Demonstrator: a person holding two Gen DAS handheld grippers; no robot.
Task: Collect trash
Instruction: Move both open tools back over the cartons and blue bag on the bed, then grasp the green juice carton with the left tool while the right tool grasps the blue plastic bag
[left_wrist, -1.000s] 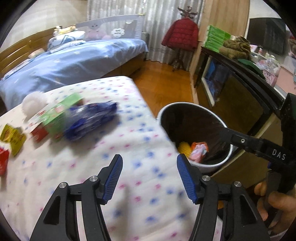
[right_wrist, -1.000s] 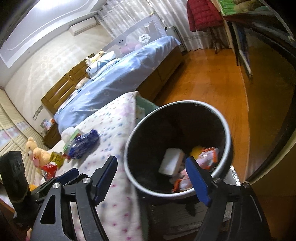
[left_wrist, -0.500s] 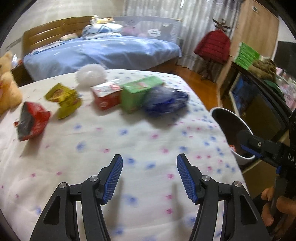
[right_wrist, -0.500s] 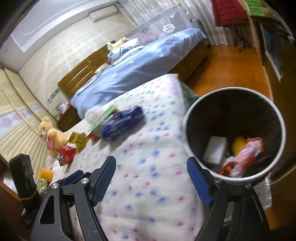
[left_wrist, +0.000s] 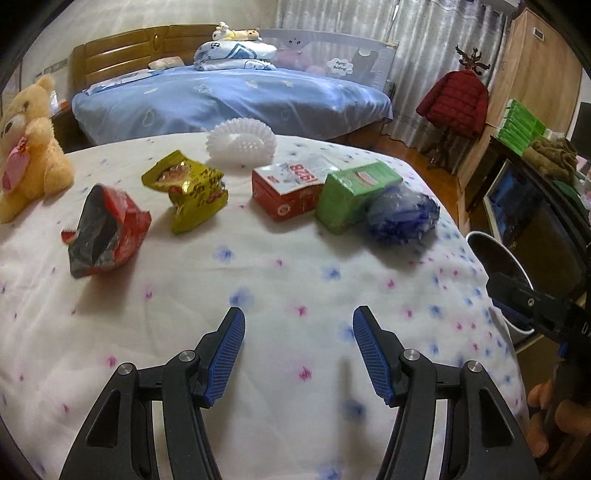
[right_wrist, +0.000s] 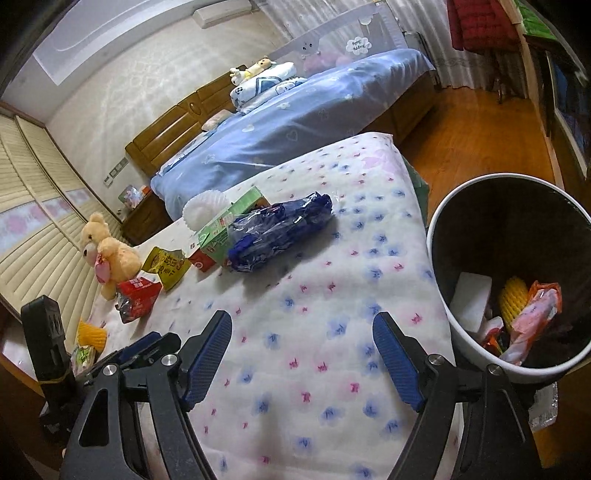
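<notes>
Left wrist: crumpled red wrapper (left_wrist: 107, 232) gapes open; both grippers' jaws spread, nothing between them

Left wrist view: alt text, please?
The open, empty left gripper hovers over a floral bedspread strewn with trash: red bag, yellow wrapper, red box, green box, blue bag. A bin sits at right.
</notes>
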